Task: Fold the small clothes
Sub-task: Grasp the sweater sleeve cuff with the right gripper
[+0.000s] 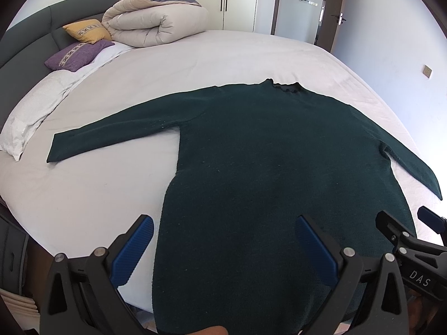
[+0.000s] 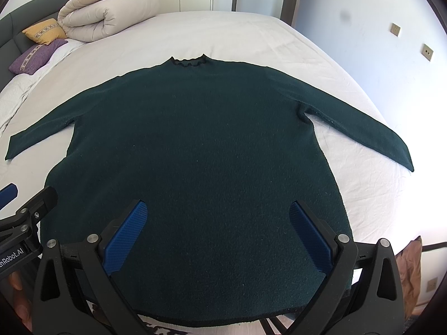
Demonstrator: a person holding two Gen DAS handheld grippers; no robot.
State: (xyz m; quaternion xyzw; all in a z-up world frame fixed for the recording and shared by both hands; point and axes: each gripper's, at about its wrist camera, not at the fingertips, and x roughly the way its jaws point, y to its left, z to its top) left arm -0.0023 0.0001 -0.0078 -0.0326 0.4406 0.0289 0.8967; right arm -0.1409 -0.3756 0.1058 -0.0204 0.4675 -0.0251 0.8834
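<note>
Fingers [image 1: 131,254] apart on both grippers, w/ our sweater [image 2: 195,153] hem below; shallow pinch could drop one layer.

green sweater [image 2: 195,145] flat on bed [image 2: 251,36]

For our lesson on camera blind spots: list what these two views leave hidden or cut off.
- Left wrist view: the sweater's hem is hidden behind the open left gripper and the bottom edge.
- Left wrist view: the right gripper is cut off at the right edge.
- Right wrist view: the sweater's hem corners sit behind the open right gripper.
</note>
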